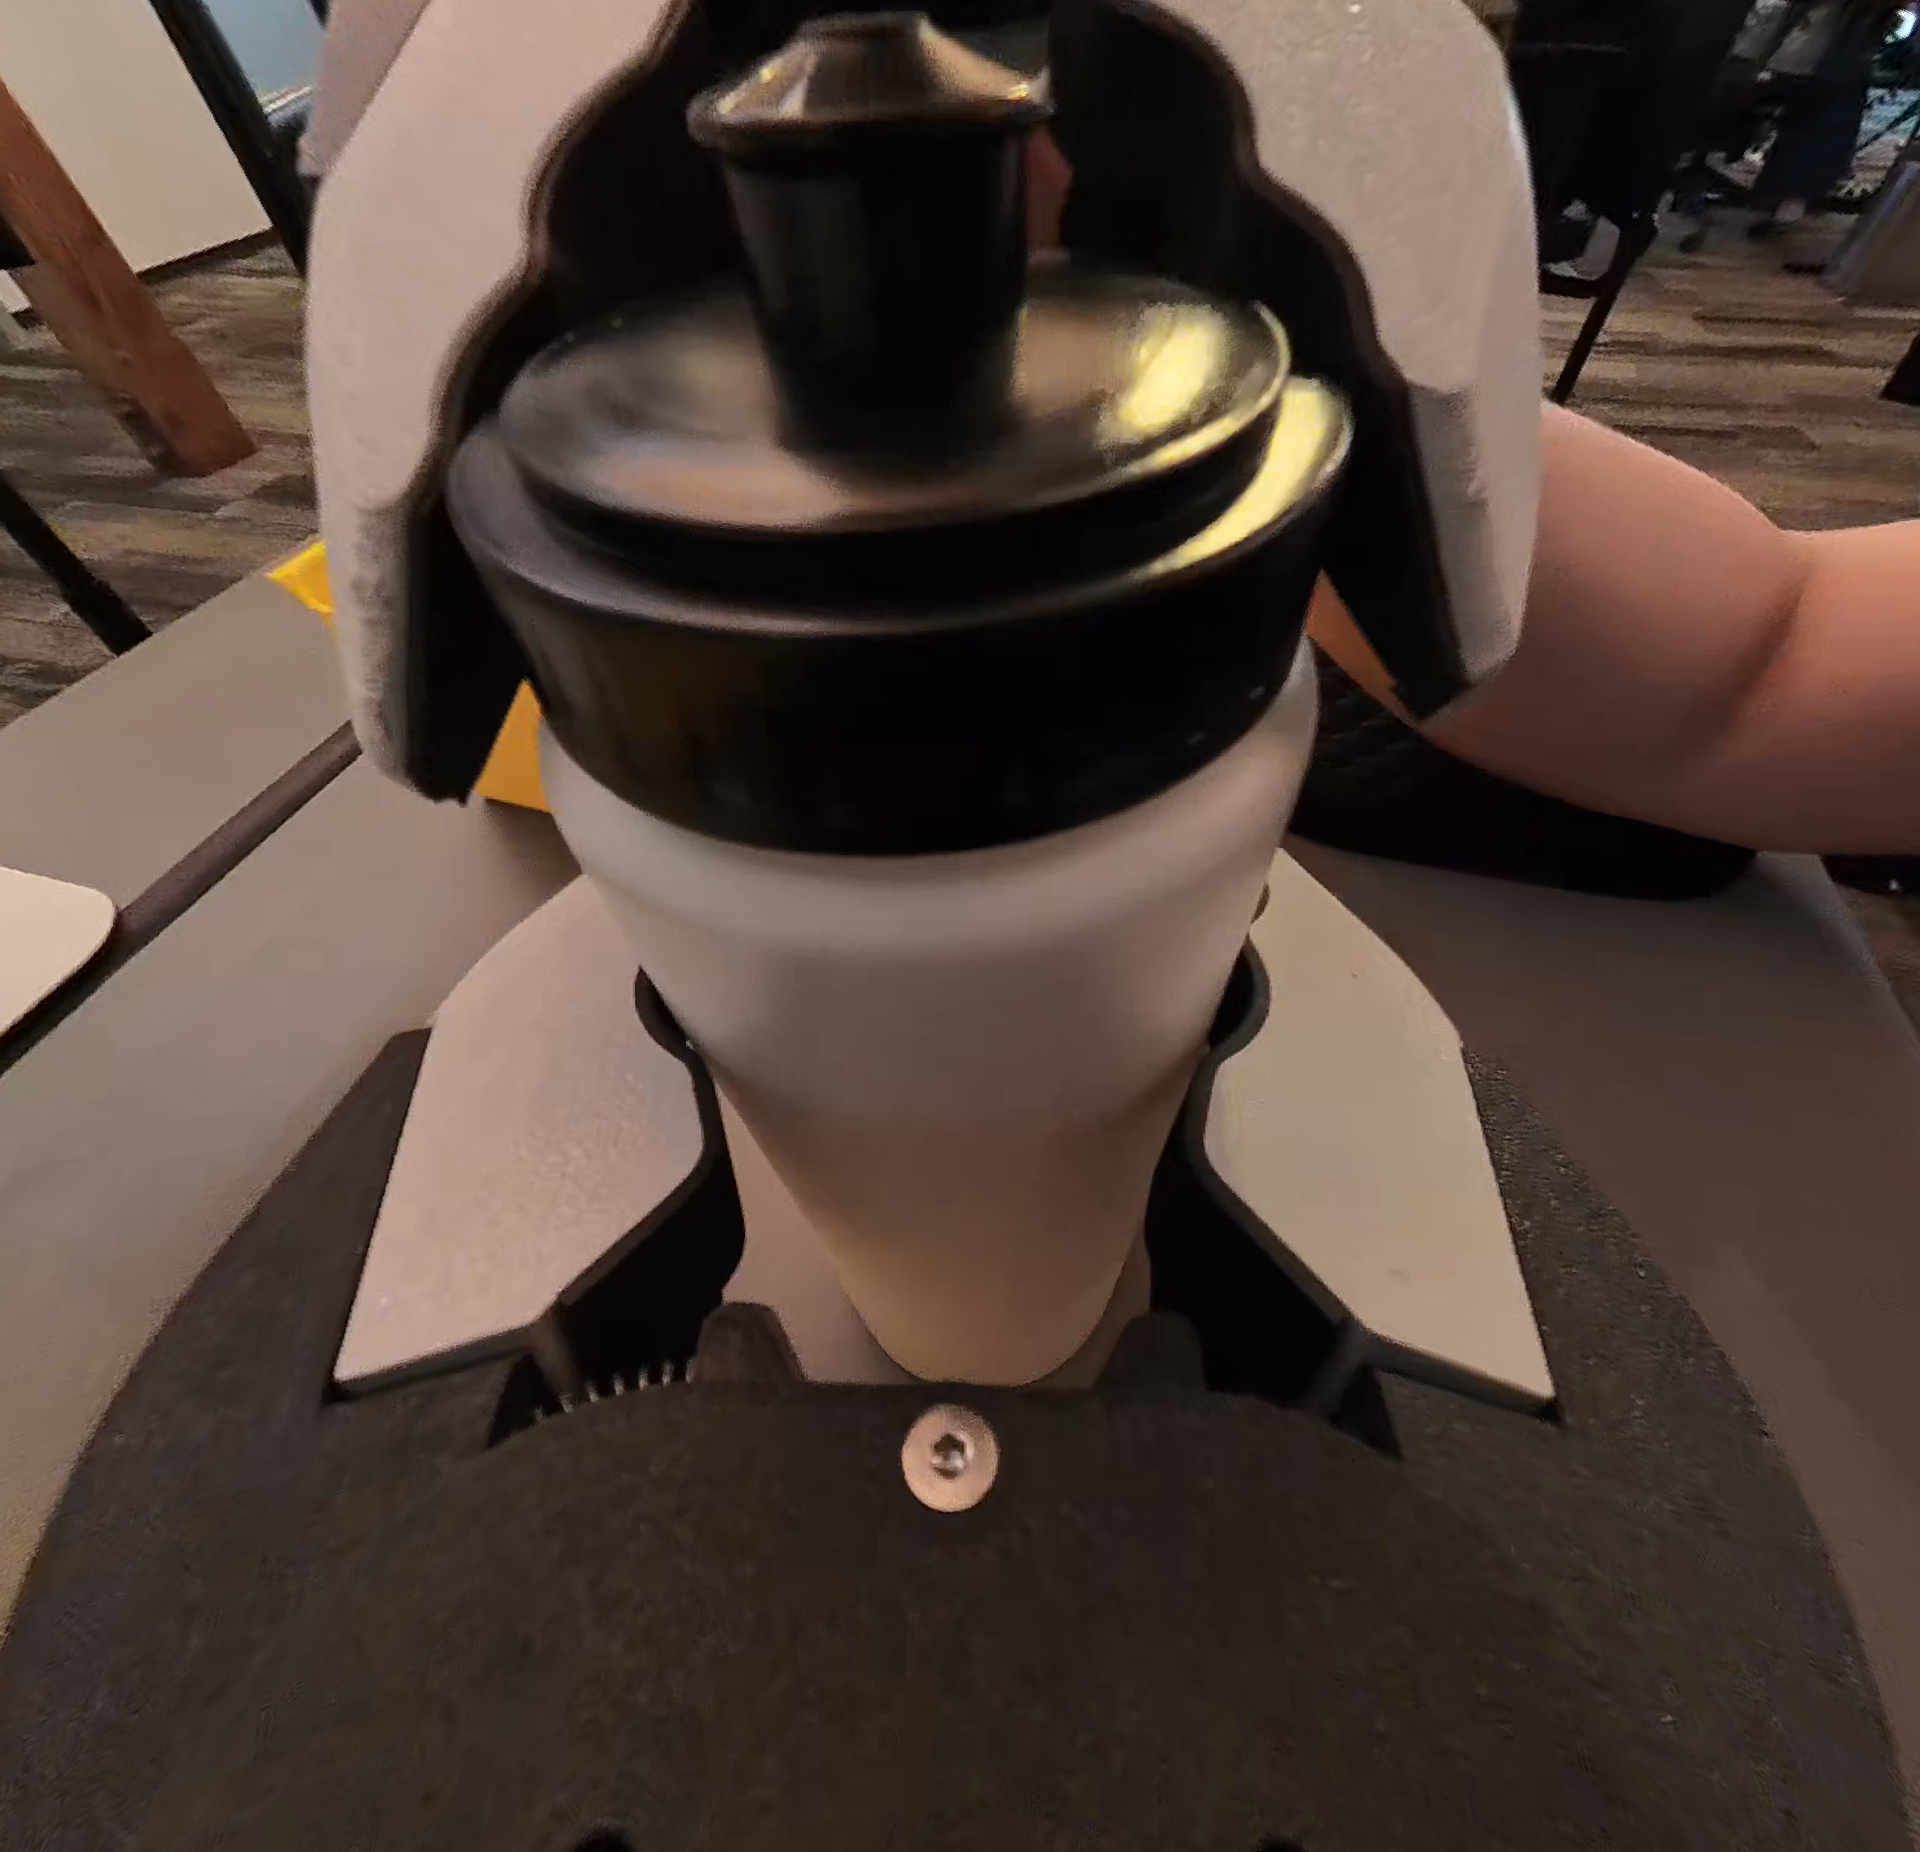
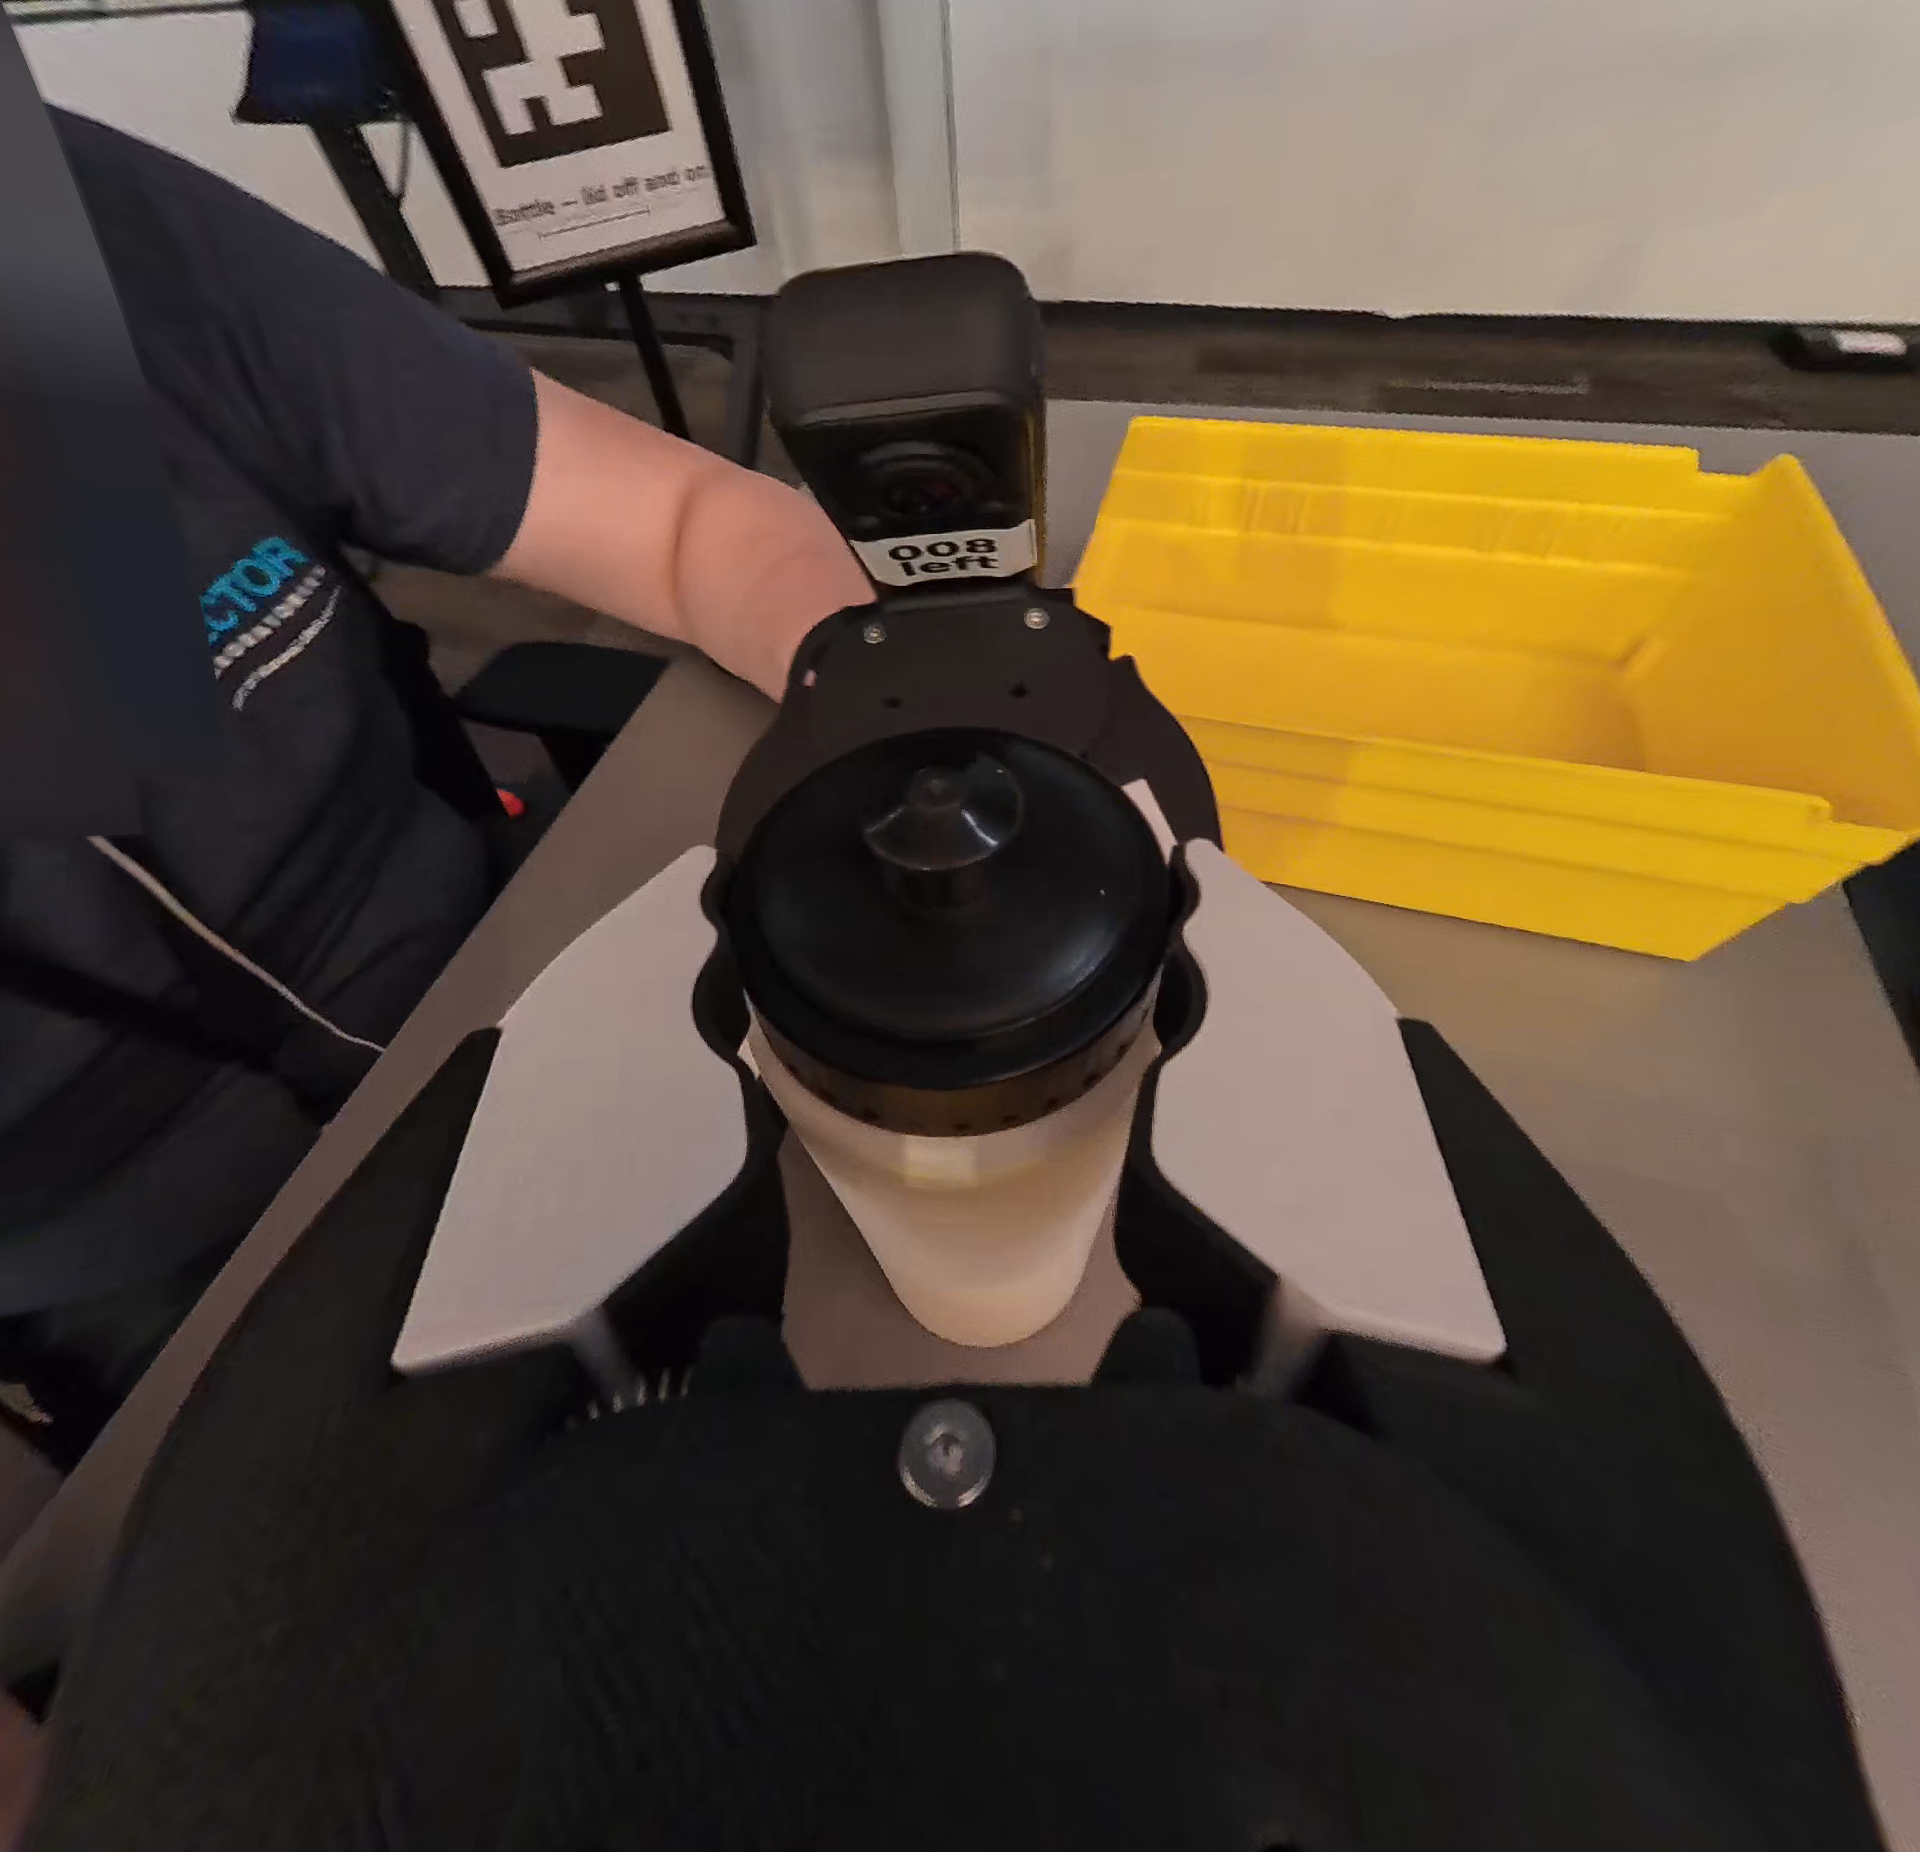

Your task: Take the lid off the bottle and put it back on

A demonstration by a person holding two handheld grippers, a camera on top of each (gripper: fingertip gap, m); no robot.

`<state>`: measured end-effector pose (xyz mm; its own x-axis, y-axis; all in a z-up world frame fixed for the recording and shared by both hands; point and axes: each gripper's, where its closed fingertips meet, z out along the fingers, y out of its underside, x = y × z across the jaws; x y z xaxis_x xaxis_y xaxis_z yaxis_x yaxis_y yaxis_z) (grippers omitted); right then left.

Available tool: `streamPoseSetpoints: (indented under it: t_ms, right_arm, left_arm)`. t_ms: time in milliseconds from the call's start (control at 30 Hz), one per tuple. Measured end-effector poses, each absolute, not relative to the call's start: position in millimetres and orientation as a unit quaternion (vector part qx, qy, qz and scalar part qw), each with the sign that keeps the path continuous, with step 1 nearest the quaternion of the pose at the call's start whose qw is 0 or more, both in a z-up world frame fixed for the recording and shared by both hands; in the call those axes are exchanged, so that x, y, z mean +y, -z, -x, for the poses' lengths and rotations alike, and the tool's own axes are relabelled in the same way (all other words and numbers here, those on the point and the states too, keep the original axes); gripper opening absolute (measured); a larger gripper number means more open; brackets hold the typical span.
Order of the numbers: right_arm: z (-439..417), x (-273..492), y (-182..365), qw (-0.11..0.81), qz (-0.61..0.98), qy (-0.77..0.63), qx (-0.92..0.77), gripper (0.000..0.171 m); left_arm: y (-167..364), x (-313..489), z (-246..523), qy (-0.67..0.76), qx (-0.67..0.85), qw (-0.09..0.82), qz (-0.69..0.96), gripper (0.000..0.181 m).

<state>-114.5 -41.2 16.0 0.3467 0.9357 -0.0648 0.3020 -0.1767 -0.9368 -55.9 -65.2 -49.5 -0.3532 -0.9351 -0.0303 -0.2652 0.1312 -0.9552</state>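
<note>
A white bottle (image 1: 935, 1054) stands on the grey table (image 1: 208, 1127) with a black lid (image 1: 894, 680) seated on its neck. The lid has a pull spout (image 1: 883, 244). My left gripper (image 1: 951, 1002) is shut on the bottle's body, low down. My right gripper (image 2: 951, 971) is shut on the lid (image 2: 945, 929), its fingers (image 2: 582, 1127) on either side of the rim. In the left wrist view the right gripper (image 1: 914, 701) reaches in from the far side, around the lid. In the right wrist view the bottle (image 2: 977, 1241) shows below the lid.
A yellow bin (image 2: 1455, 680) sits on the table (image 2: 1610, 1127) behind and to the right of the bottle. A person in a dark shirt (image 2: 260, 763) is at the table's left edge, forearm (image 1: 1662, 659) beside the bottle. A marker sign on a stand (image 2: 561, 88) is behind. Spacing between my two grippers at the tips: around 8 centimeters.
</note>
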Motion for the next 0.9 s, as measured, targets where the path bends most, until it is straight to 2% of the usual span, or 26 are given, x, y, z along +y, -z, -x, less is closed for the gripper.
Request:
streamPoseSetpoints:
  t_ms: [67,133,267,367,433,633,733,800,900]
  right_arm:
    - [105,-24,-18,0.469,0.719,-0.304,-0.412,0.088]
    - [96,-13,-27,0.486,0.750,-0.260,-0.366,0.091]
    - [90,-6,-32,0.463,0.826,-0.182,-0.264,0.087]
    - [98,-12,-19,0.422,0.861,-0.140,-0.246,0.073]
    - [99,-14,-19,0.418,0.866,-0.114,-0.251,0.072]
    - [103,-47,-18,0.380,0.822,-0.181,-0.383,0.072]
    - [105,-62,-19,0.404,0.750,-0.235,-0.467,0.070]
    - [103,-60,-18,0.402,0.757,-0.255,-0.449,0.070]
    - [101,-39,-23,0.414,0.805,-0.212,-0.368,0.080]
  left_arm:
    - [49,-51,55,0.467,0.650,0.359,0.479,0.099]
    - [49,-36,56,0.451,0.630,0.382,0.504,0.099]
    - [50,-22,56,0.416,0.610,0.411,0.535,0.100]
    - [51,-24,57,0.408,0.611,0.412,0.540,0.100]
    - [51,-27,58,0.407,0.618,0.409,0.534,0.100]
    - [51,-69,61,0.462,0.685,0.352,0.440,0.100]
    - [51,-84,65,0.481,0.703,0.332,0.405,0.100]
    - [51,-79,63,0.473,0.695,0.337,0.424,0.100]
    - [51,-58,59,0.449,0.667,0.369,0.467,0.100]
